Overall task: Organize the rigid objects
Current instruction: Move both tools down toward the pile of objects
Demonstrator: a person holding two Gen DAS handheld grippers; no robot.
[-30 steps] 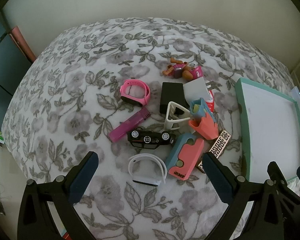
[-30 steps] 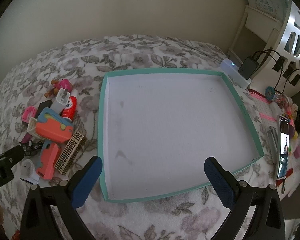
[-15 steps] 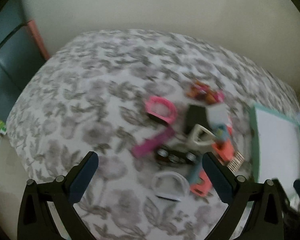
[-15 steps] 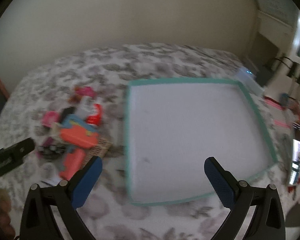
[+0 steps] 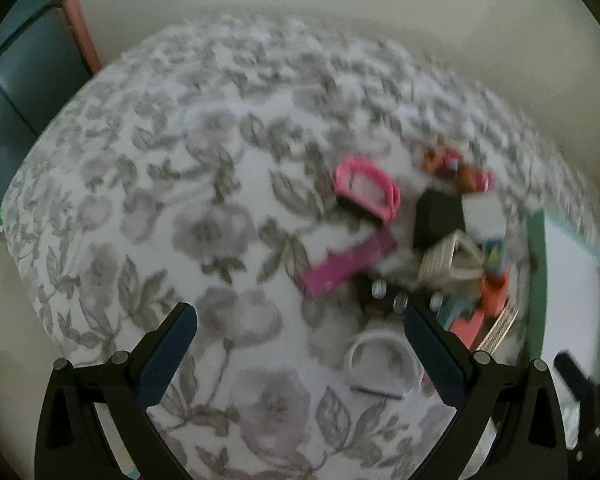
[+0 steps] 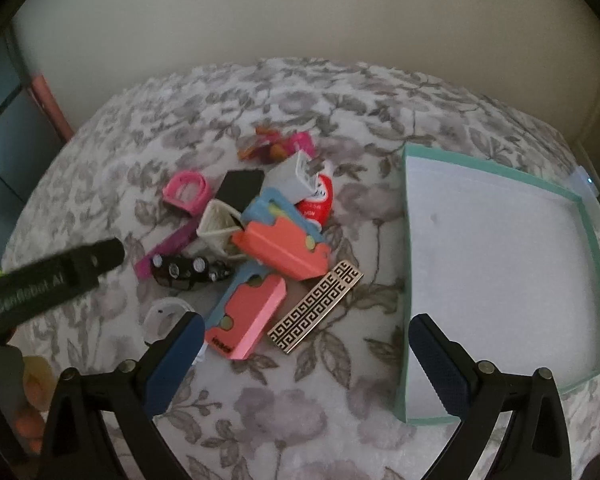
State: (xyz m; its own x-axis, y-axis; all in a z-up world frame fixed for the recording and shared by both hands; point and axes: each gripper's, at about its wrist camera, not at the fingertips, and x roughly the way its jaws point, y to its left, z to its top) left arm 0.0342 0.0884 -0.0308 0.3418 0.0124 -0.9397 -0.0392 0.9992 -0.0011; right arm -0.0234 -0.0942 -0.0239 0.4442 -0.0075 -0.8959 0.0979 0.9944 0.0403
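Readable text: "GenRobot AI" is showing on the left gripper arm in the right wrist view; dark lettering on the lower coral block and white print on the red tube are too blurred to read. Both views are panning left versus 1 s ago: the pile is now sitting centre-left in the right view, and the teal tray is sliding to the right edge. The right gripper fingers are spread wide, holding nothing, hovering over the floral bed cover beside the Greek-key strip. The left gripper fingers are also spread wide and empty, near the white band. The pile is lying just left of the tray, not in it
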